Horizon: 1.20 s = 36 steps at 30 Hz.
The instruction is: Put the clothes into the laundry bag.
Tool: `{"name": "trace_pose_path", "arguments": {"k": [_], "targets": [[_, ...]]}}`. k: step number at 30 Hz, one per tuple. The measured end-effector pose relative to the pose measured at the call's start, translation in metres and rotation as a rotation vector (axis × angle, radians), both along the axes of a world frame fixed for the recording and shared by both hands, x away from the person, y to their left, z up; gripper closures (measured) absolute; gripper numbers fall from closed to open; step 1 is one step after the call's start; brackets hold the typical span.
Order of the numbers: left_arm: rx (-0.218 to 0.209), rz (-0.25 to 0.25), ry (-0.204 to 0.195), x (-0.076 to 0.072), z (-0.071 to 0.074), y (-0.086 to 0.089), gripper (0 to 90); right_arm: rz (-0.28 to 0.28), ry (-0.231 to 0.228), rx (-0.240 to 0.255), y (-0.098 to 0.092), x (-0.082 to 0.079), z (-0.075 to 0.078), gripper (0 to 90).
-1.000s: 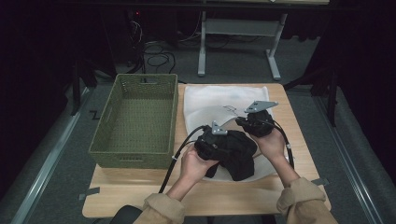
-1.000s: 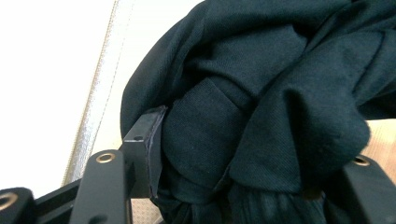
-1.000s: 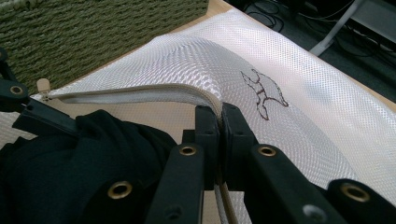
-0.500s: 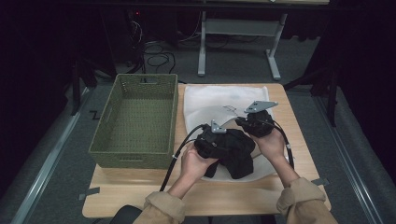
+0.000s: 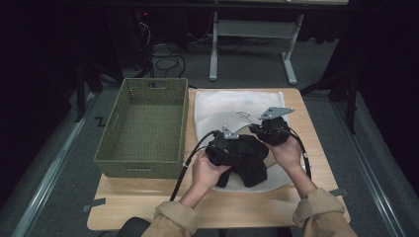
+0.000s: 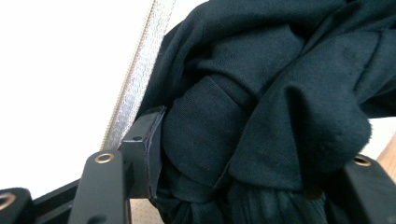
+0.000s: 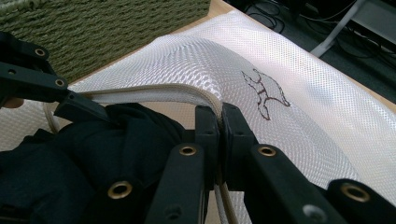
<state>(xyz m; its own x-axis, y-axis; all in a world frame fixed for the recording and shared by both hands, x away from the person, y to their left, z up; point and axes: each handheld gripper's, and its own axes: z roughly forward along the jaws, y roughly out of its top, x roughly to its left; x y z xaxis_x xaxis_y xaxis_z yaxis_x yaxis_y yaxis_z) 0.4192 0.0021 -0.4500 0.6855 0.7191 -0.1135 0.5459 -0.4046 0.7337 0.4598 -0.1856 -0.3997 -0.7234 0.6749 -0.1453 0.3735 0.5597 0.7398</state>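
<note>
A black garment [image 5: 245, 158] lies bunched at the mouth of a white mesh bag [image 5: 232, 104] on the wooden table [image 5: 207, 207]. My left gripper [image 5: 236, 146] is shut on the garment; in the left gripper view the dark cloth [image 6: 261, 93] fills the gap between the jaws [image 6: 254, 145], beside the bag's zipper edge [image 6: 135, 79]. My right gripper [image 5: 254, 129] is shut on the bag's rim and holds it lifted in an arch over the garment. The right gripper view shows that rim [image 7: 154, 91] pinched at the fingertips [image 7: 219, 116], with the garment [image 7: 130, 135] under it.
An empty green woven basket [image 5: 143, 129] stands at the left of the table, close to the bag. The bag [image 7: 289, 70] carries a small dark printed figure [image 7: 264, 91]. Cables trail from both grippers toward the person. Table legs and cords sit on the floor behind.
</note>
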Motion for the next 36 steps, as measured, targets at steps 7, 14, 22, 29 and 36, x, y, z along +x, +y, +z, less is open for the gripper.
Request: {"name": "trace_pose_path", "arguments": {"k": [7, 14, 22, 29, 36], "targets": [[0.006, 0.015, 0.001, 0.004, -0.003, -0.001, 38.7, 0.000, -0.005, 0.007, -0.001, 0.000, 0.000, 87.9], [0.010, 0.024, 0.012, 0.007, -0.006, -0.002, 38.5, 0.004, -0.007, 0.008, -0.001, 0.000, 0.001, 87.8], [0.016, 0.051, 0.024, 0.012, -0.013, -0.001, 38.1, 0.011, -0.008, -0.001, 0.001, -0.002, 0.001, 87.8], [0.009, 0.071, 0.019, 0.016, -0.016, -0.002, 38.1, 0.008, -0.008, 0.008, 0.001, -0.002, 0.001, 87.8], [0.027, 0.087, 0.018, 0.021, -0.022, -0.002, 38.0, 0.009, -0.007, 0.003, 0.002, -0.003, 0.001, 87.8]]}}
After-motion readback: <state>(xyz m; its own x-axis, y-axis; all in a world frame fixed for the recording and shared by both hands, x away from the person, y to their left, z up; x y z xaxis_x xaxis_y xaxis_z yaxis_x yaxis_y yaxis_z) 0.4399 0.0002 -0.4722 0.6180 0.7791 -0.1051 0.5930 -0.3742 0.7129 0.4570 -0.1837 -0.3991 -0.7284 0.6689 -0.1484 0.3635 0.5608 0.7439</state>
